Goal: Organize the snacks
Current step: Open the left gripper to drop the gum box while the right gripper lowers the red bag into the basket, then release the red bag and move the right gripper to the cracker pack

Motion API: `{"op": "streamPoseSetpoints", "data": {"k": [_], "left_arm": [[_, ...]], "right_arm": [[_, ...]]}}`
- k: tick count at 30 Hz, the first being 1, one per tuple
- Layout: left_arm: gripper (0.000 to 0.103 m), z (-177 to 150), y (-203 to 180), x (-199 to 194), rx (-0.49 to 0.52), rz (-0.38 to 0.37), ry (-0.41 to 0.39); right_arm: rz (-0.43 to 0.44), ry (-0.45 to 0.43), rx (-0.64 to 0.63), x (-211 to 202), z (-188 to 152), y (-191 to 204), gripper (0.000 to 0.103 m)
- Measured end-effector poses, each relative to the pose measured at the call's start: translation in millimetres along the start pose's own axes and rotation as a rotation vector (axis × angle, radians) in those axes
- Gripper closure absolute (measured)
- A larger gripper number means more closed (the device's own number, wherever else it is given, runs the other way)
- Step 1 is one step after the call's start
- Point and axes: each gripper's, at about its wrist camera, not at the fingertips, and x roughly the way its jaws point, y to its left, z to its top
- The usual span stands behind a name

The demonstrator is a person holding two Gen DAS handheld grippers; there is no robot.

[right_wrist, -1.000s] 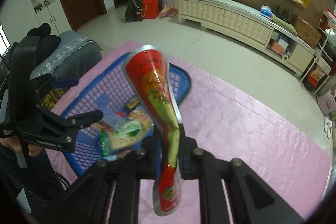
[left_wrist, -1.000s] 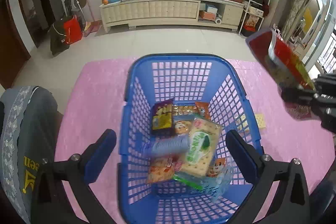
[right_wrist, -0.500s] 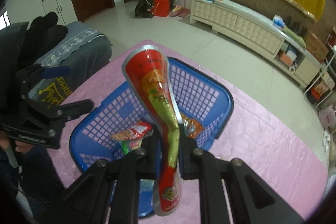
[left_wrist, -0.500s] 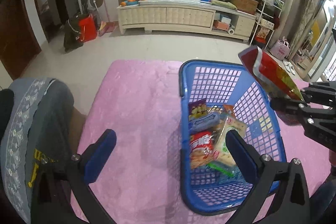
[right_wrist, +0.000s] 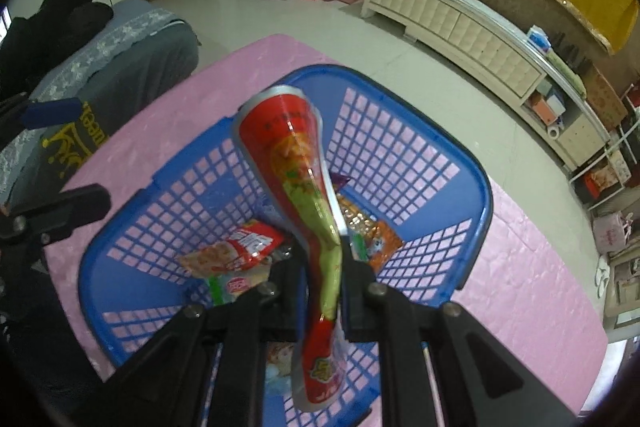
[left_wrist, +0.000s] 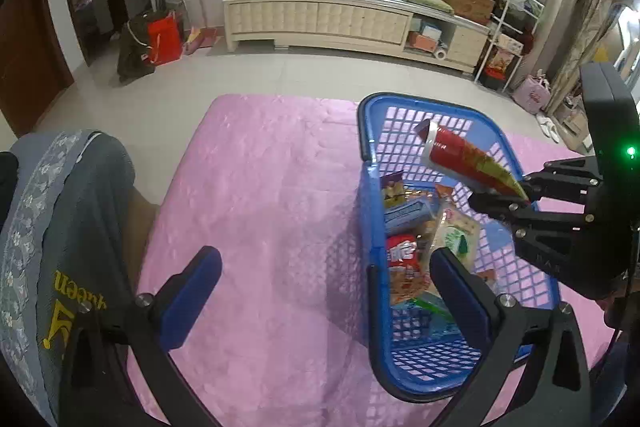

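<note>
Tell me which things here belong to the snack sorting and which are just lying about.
Part of the job:
- red snack bag, clamped in the right gripper
- blue basket
- snack packets already inside it
- left gripper, jaws open and empty

Just lying about:
- grey cushion
- white cabinet
- red bag

1. A pink quilted cover (left_wrist: 272, 195) spreads over the support surface, below and ahead of both grippers.
2. A blue lattice basket (right_wrist: 476, 187) sits directly on it, under the right gripper and to the right of the left gripper's fingers.
</note>
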Motion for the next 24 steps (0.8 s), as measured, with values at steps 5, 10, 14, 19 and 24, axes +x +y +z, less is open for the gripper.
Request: {"op": "streamPoseSetpoints", "data": {"k": [5, 10, 14, 19, 24], "left_arm": [[0.0, 1, 3, 5, -0.013, 0.014, 0.005], [0.0, 0, 0, 3, -0.001, 0.019, 0.01], [0.0, -2, -2, 0, 0.022, 0.03, 0.008], [0.0, -4, -9, -10, 0.036, 0.033, 0.001], [0.0, 1, -15, -24, 0.026, 0.019, -0.02]], "right_arm": [[-0.035, 0.014, -0.009, 10, -2, -2, 0.086], [-0.066, 0.042, 0.023, 16, -1, -7, 0.08], [-0.077, 0.008, 0.024, 7, -1, -4, 0.046], [-0.053, -0.048, 0.059, -15, -3, -7, 0.026], [-0.053, -0.066, 0.083, -36, -7, -12, 0.021]]}}
